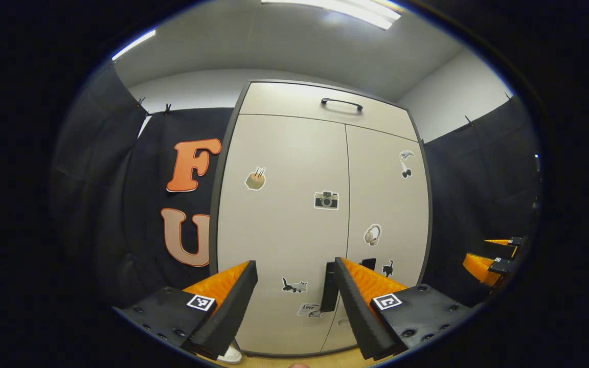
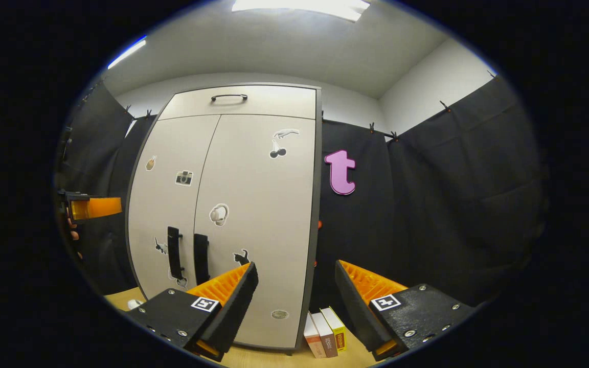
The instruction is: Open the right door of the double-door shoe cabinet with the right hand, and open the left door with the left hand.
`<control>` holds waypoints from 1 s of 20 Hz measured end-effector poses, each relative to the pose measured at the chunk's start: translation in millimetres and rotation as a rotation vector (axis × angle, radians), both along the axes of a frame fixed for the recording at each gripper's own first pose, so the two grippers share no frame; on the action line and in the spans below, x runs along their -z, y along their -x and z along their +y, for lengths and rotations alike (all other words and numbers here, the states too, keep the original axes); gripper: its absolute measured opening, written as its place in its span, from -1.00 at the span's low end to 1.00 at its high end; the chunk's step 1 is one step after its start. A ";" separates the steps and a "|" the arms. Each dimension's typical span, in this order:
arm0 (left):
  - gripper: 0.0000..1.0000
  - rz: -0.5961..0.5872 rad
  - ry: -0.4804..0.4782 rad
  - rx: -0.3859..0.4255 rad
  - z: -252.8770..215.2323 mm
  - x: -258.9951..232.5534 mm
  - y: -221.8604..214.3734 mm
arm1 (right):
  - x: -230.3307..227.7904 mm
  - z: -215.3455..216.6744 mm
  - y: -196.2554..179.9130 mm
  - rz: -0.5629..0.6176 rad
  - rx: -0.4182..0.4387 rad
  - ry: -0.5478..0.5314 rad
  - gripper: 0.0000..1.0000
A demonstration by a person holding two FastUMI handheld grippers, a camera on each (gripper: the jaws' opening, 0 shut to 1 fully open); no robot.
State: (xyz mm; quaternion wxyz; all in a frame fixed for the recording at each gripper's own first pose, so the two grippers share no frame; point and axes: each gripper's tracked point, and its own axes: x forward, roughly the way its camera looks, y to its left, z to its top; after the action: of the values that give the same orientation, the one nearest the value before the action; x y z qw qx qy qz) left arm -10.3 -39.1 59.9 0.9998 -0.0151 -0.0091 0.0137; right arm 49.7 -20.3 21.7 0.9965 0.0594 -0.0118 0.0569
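In the left gripper view, the shoe cabinet (image 1: 320,214) stands shut straight ahead of the left gripper (image 1: 294,286), whose jaws gape wide and hold nothing. The left door (image 1: 281,220) fills the gap between them, its handle (image 1: 329,287) just inside the right-hand jaw; the right door (image 1: 386,204) lies beyond. In the right gripper view, the right gripper (image 2: 294,289) also hangs open and empty, both doors closed ahead-left, two handles side by side, and three books (image 2: 324,332) standing on the floor between the jaws.
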 end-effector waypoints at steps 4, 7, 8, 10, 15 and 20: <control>0.92 -0.019 -0.023 -0.035 22.5 -1.6 2.0 | 0.1 27.8 -14.3 0.007 -0.027 -0.008 0.85; 0.92 -0.027 -0.041 -0.060 39.3 -2.9 5.1 | 1.7 53.4 -24.9 0.017 -0.066 -0.014 0.84; 0.93 -0.029 -0.044 -0.065 44.1 -2.7 6.8 | 1.5 60.6 -28.8 0.018 -0.074 -0.013 0.84; 0.92 -0.032 -0.051 -0.085 56.7 -2.3 10.5 | 1.5 77.0 -36.5 0.021 -0.093 -0.015 0.84; 0.92 -0.041 -0.067 -0.145 92.8 -3.1 23.3 | 9.4 116.5 -60.8 0.061 -0.153 -0.051 0.84; 0.93 -0.035 -0.061 -0.200 127.4 2.6 34.7 | 25.5 163.6 -82.7 0.128 -0.236 -0.082 0.79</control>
State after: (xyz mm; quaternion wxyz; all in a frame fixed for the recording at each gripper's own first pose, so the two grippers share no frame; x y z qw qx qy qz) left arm -45.0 88.3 57.4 0.9931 0.0159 -0.0284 0.1128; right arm 132.4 143.3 -3.9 0.9784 0.1045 0.0564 0.1693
